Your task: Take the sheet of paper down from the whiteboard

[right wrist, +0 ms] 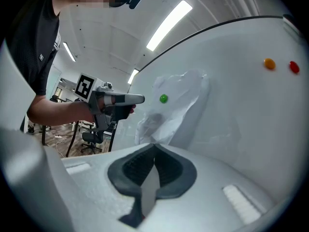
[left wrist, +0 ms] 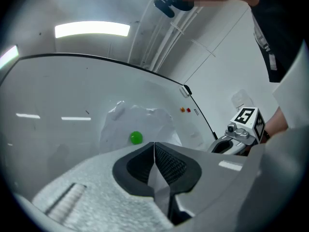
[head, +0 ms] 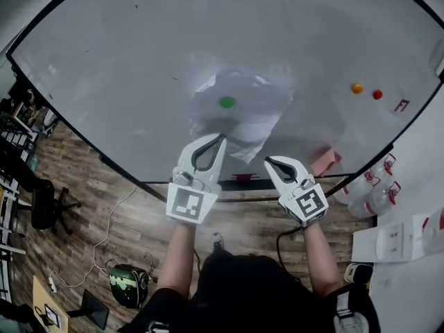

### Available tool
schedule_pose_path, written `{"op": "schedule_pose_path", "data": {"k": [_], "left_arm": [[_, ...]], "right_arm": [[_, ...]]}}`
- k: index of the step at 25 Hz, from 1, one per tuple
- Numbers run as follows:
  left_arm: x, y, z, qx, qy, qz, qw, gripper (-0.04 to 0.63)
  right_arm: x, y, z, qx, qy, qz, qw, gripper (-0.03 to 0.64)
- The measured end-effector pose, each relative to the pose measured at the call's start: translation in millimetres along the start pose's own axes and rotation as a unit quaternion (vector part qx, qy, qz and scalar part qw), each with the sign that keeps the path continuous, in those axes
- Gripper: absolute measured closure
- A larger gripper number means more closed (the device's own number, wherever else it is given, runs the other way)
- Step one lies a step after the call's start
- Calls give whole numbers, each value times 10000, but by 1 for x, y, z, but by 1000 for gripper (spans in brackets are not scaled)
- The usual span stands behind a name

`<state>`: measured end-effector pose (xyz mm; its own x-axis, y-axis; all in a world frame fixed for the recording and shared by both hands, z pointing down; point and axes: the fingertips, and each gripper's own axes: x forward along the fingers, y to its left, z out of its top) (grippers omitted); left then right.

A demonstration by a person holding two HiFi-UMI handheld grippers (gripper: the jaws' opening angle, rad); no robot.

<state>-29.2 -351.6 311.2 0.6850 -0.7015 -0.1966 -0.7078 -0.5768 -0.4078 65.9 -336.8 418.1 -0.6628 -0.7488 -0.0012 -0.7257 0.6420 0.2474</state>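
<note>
White and glossy, the whiteboard [head: 125, 61] fills the head view. One crumpled sheet of paper [head: 253, 123] hangs on it under one round green magnet [head: 227, 103]. One orange magnet [head: 356, 88] and one red magnet [head: 377, 94] sit well to the right. The left gripper [head: 223, 139] reaches the sheet's lower edge, and the right gripper [head: 267, 161] is just right of its lower corner. Each gripper bears a cube with a black-and-white square marker.

In the left gripper view, two ribbed black pads are pressed together. The wrinkled sheet begins at their tips, and whether it is pinched cannot be told.

In the right gripper view, the pads are likewise closed, with the sheet just ahead.
</note>
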Motion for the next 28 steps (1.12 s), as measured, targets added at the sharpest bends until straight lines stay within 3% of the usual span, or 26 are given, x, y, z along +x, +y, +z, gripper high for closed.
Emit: {"op": "schedule_pose_path", "data": {"k": [4, 12, 18, 23, 28], "left_arm": [[11, 10, 9, 128, 70, 233, 9996, 535], [34, 22, 10, 746, 438, 528, 9948, 459], [46, 26, 2, 896, 778, 732, 9902, 453], [57, 29, -1, 1384, 1011, 971, 9804, 449], [63, 31, -1, 1624, 1107, 1109, 9742, 449]], "right_arm": [[4, 3, -3, 17, -72, 175, 9998, 614], [3, 1, 1, -8, -88, 194, 9998, 614], [-1, -2, -1, 29, -54, 168, 9998, 614], [-3, -2, -4, 31, -11, 181, 9998, 614], [-4, -7, -7, 60, -33, 154, 9999, 612]]}}
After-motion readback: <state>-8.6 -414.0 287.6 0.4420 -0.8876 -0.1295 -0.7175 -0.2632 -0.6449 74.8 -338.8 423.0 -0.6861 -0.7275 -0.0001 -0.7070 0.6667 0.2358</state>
